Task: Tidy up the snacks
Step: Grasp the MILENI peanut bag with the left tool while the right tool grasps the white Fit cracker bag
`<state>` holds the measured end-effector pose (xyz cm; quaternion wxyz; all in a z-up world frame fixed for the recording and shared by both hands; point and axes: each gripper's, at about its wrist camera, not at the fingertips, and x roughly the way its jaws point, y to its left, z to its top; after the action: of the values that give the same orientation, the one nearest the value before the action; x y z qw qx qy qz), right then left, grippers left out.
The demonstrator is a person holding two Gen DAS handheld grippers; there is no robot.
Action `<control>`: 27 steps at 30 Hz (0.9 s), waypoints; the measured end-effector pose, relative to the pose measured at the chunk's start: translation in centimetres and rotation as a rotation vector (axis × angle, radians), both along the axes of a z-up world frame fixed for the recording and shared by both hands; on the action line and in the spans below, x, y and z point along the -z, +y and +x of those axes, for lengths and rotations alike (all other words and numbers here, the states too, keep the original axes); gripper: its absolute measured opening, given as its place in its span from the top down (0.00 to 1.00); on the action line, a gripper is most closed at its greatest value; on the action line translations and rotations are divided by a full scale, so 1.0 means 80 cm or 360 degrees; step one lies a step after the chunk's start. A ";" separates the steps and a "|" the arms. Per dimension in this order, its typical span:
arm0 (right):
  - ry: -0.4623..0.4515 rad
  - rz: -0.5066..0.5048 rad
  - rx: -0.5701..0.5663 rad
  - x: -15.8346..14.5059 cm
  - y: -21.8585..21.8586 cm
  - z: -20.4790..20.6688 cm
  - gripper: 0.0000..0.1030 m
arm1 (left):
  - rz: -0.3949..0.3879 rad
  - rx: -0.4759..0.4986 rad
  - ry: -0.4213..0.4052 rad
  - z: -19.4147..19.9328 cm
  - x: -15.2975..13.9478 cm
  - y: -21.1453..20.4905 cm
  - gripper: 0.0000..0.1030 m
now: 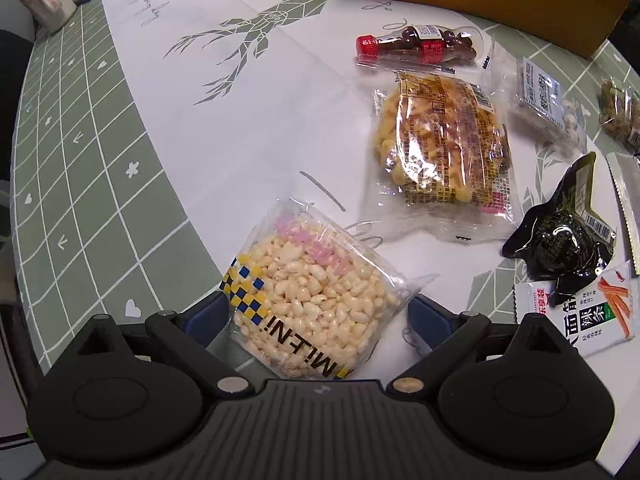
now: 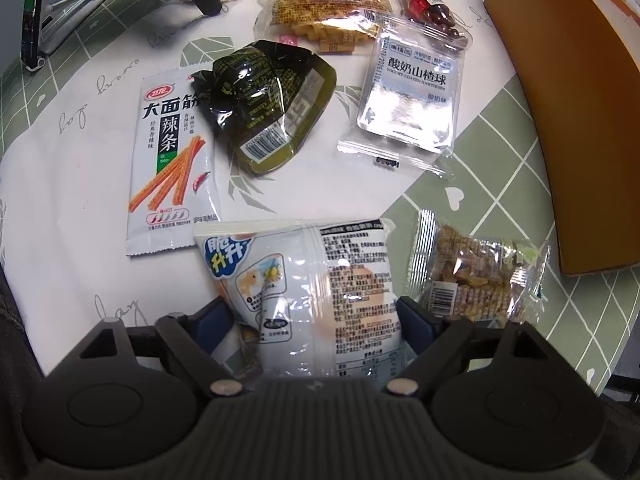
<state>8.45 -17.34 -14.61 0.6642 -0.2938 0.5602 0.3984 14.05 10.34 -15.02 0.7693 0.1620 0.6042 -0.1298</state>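
1. Left tool (image 1: 320,312): we see its blue pads spread wide either side of the puffed-rice pack (image 1: 308,300), contact unclear.
2. Right tool (image 2: 316,316): pads wide around the white-blue snack bag (image 2: 312,292), grip unconfirmed.
3. Tabletop (image 1: 100,168): green grid cloth with white deer-print centre; orange box (image 2: 568,112) at the edge.
4. Other snacks lie flat between: spicy-strip pack (image 2: 168,160), black pouch (image 2: 264,104), hawthorn-ball pack (image 2: 412,96).

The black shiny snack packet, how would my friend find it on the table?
Start at the big orange box on the right side of the table. Look left past the silvery hawthorn-ball pouch to the black shiny packet, whose edge overlaps the white spicy-strip packet. It is the only dark, lumpy wrapper; its neighbours are pale or clear.
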 end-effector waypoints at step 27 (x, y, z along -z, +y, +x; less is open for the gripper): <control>-0.0045 0.0123 0.0146 -0.021 -0.006 0.009 0.29 | -0.0455 -0.0477 -0.0188 -0.076 -0.074 0.027 0.10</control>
<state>9.17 -17.83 -12.92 0.7005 -0.2477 0.5478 0.3846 7.96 12.50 -9.07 0.8291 -0.0330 0.5510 -0.0886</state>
